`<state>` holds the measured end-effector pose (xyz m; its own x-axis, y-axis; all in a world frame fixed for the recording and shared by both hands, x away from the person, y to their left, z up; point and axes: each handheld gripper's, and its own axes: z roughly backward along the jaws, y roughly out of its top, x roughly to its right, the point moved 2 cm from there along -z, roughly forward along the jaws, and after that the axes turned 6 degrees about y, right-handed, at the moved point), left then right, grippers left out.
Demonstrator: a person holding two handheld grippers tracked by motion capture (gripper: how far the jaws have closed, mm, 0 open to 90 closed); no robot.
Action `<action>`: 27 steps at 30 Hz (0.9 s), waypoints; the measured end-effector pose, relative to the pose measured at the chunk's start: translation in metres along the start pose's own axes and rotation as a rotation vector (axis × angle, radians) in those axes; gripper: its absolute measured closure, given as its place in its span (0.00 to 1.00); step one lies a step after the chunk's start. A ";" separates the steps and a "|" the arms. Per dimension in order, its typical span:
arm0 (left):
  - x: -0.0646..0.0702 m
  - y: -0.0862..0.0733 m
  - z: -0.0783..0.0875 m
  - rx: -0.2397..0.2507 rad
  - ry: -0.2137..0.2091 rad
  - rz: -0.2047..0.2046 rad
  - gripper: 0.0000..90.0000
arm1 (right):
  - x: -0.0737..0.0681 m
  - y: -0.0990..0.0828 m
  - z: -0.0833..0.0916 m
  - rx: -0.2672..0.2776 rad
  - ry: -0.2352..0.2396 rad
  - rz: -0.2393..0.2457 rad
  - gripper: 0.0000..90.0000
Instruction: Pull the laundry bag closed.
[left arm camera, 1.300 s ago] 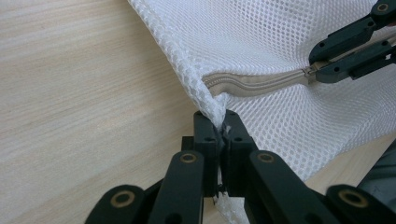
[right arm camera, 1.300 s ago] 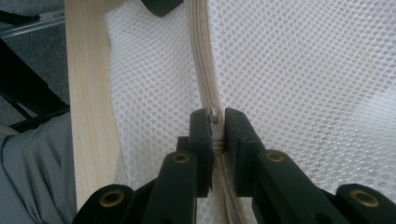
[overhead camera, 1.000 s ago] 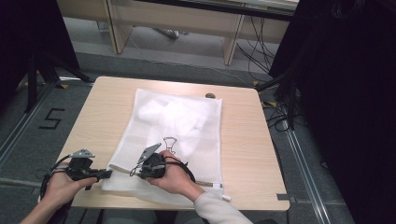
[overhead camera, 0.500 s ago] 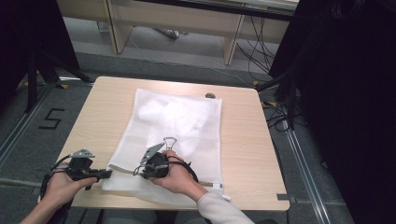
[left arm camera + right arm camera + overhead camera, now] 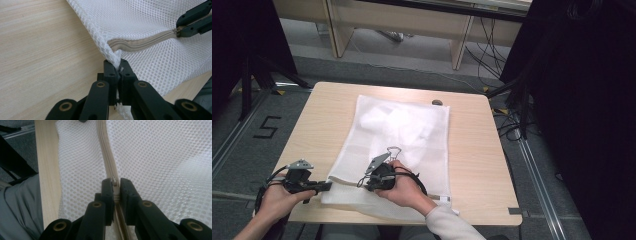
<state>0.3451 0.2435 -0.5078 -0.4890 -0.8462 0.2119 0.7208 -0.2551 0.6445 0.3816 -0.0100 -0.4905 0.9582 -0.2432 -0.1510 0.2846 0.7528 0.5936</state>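
On table | left tool (image 5: 119, 65) clamps mesh bag (image 5: 160, 22) corner | right tool (image 5: 115, 183) pinches zipper pull (image 5: 114, 181)

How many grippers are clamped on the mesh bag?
2. The left gripper pinches the mesh bag at its near-left corner; the right gripper is shut on the zipper pull along the near edge.

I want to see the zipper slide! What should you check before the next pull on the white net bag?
1. Left gripper shut on the corner of the white mesh laundry bag: ok.
2. Right gripper shut on the small metal zipper pull: ok.
3. Beige zipper track lying straight ahead of the pull: not ok, it bends near the corner.
4. Bag resting on the light wooden table: ok.
5. White cloth inside clear of the zipper: cannot tell.
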 end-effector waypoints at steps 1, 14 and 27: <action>0.001 0.000 -0.001 0.010 0.004 0.015 0.96 | 0.001 -0.001 0.001 -0.006 -0.005 -0.003 0.92; -0.002 0.000 0.002 -0.025 -0.004 -0.013 0.96 | 0.002 -0.004 0.006 -0.003 0.002 -0.023 0.92; -0.002 0.001 0.001 -0.022 -0.007 -0.003 0.96 | 0.007 -0.008 0.011 -0.011 -0.005 0.000 0.92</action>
<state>0.3463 0.2455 -0.5072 -0.4944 -0.8422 0.2151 0.7297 -0.2676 0.6292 0.3858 -0.0243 -0.4880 0.9581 -0.2459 -0.1472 0.2848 0.7596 0.5847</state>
